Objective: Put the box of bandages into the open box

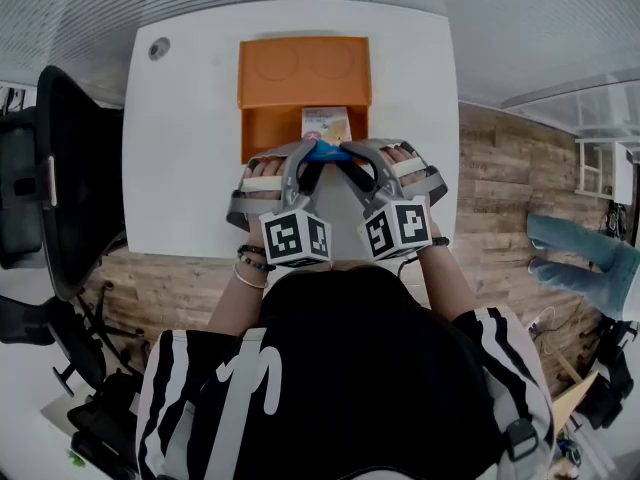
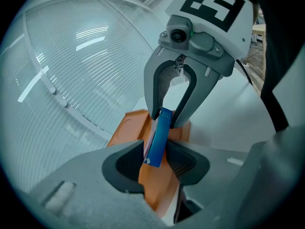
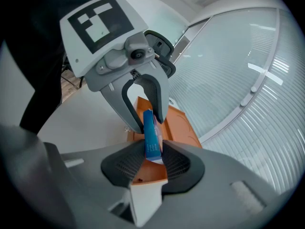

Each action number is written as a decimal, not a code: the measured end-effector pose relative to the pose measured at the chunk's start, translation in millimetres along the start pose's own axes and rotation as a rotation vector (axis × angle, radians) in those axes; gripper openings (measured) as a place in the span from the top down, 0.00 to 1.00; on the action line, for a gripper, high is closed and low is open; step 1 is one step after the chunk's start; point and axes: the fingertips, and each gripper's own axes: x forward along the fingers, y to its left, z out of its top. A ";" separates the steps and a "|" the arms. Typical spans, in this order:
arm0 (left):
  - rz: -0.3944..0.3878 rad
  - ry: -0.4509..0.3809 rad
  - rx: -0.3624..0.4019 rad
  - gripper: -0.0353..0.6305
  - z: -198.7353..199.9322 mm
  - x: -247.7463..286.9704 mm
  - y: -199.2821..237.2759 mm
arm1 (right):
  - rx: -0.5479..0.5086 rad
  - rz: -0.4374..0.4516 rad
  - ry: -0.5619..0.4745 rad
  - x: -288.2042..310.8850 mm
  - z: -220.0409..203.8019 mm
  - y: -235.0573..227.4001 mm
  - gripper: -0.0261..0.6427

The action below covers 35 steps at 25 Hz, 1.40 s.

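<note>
While both claws meet over the near end of the orange box [image 1: 263, 131], the box of bandages [image 1: 327, 125] is caught between them, held over the open tray part; whether it touches the tray's bottom cannot be told. The left claw [image 1: 312, 154] is clenched on the bandage box from the person's left, and the left gripper view shows its dark pads pressing the narrow blue side [image 2: 157, 137] of the carton. The right claw [image 1: 346, 156] grips the same carton from the other side, and in the right gripper view the blue edge [image 3: 151, 140] stands upright between its pads. Each gripper view also shows the other claw pinching the carton's far end. From the head view the carton shows a pale face with a coloured picture and a blue near edge; its print is too small to read. The orange box lies on a white table [image 1: 190, 168], its lid folded flat away from the person, with two round shapes pressed into it. Each gripper carries a cube with black-and-white square markers [image 1: 296, 238], patterns rather than letters. The left hand [image 1: 262, 183] wears beaded bracelets [image 1: 254, 264] at the wrist.
</note>
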 end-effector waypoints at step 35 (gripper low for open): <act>0.003 -0.017 -0.032 0.68 -1.0 -6.7 3.5 | 0.046 0.006 -0.033 -2.5 6.4 1.3 0.71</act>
